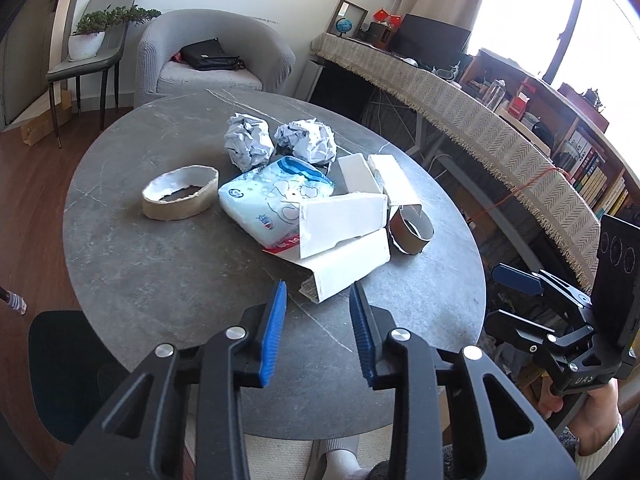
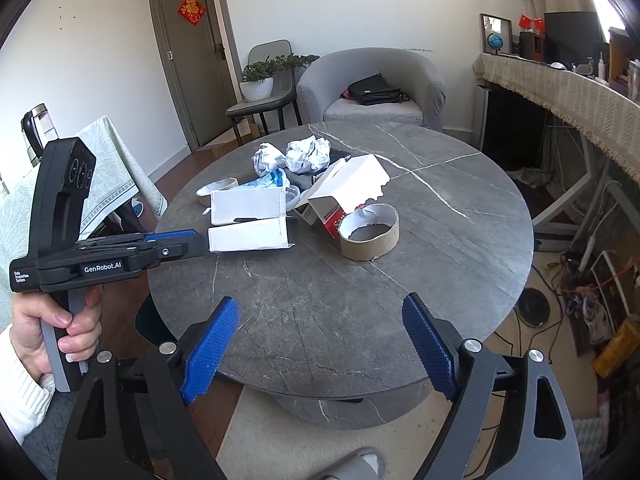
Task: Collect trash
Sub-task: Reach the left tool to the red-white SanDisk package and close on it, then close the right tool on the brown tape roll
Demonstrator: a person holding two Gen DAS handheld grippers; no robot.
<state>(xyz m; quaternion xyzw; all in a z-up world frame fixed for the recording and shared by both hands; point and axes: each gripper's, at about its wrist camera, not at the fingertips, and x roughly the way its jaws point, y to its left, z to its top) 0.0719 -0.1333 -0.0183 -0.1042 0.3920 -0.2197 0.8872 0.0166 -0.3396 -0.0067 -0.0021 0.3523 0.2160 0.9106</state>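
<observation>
Trash lies heaped on a round grey stone table (image 1: pixel 160 280): two crumpled paper balls (image 1: pixel 248 144), a blue-and-white tissue pack (image 1: pixel 272 196), torn white boxes (image 1: pixel 340 220), a wide cardboard ring (image 1: pixel 180 192) and a smaller ring (image 1: pixel 412 230). My left gripper (image 1: pixel 318 286) is open, its blue pads flanking the near corner of the lowest white box (image 1: pixel 348 264) without visibly pressing it. In the right wrist view its tip meets that box (image 2: pixel 250 238). My right gripper (image 2: pixel 320 300) is open over bare table, short of the cardboard ring (image 2: pixel 370 236).
A grey armchair (image 1: pixel 212 60) with a black bag stands behind the table, with a chair holding a potted plant (image 1: pixel 92 36) to its left. A long cloth-covered desk (image 1: pixel 480 120) and bookshelves run along the right. Cables clutter the floor (image 2: pixel 580 288).
</observation>
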